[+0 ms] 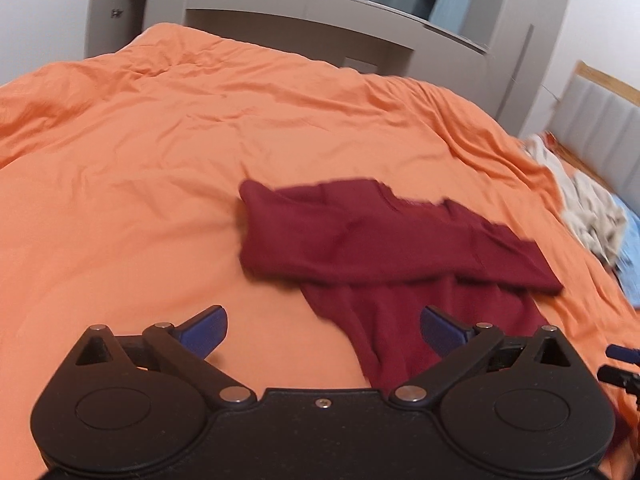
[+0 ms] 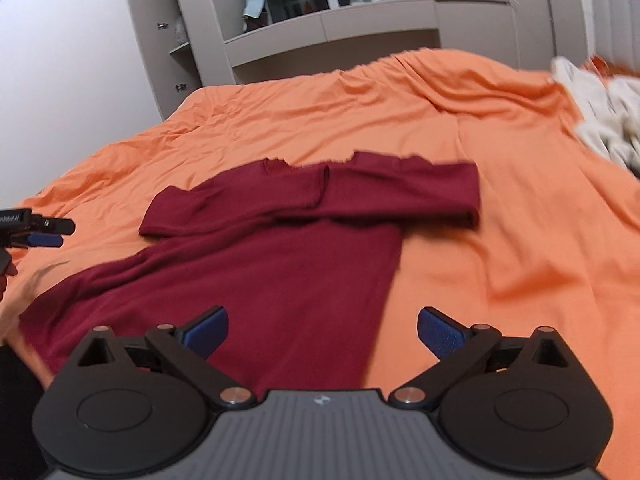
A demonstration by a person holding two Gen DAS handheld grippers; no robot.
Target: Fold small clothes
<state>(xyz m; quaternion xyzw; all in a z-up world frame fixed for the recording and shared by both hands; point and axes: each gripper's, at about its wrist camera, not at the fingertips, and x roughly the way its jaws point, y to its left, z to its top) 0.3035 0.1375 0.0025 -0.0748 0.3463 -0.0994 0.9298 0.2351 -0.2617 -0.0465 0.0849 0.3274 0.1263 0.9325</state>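
A dark red long-sleeved top (image 2: 280,256) lies flat on the orange bed cover (image 2: 500,240), its sleeves folded across the upper part. In the left wrist view the dark red top (image 1: 380,248) lies to the right of centre. My left gripper (image 1: 324,330) hovers open above the bed near the garment's lower left edge, nothing between its blue pads. My right gripper (image 2: 322,332) is open above the garment's lower right part, also holding nothing. The left gripper's tip (image 2: 44,232) shows at the left edge of the right wrist view.
A heap of pale clothes (image 2: 600,120) lies at the bed's far right, with a light blue item (image 1: 628,256) beside it. A grey wardrobe and shelf unit (image 2: 332,20) stands behind the bed. A padded headboard (image 1: 600,120) borders the right side.
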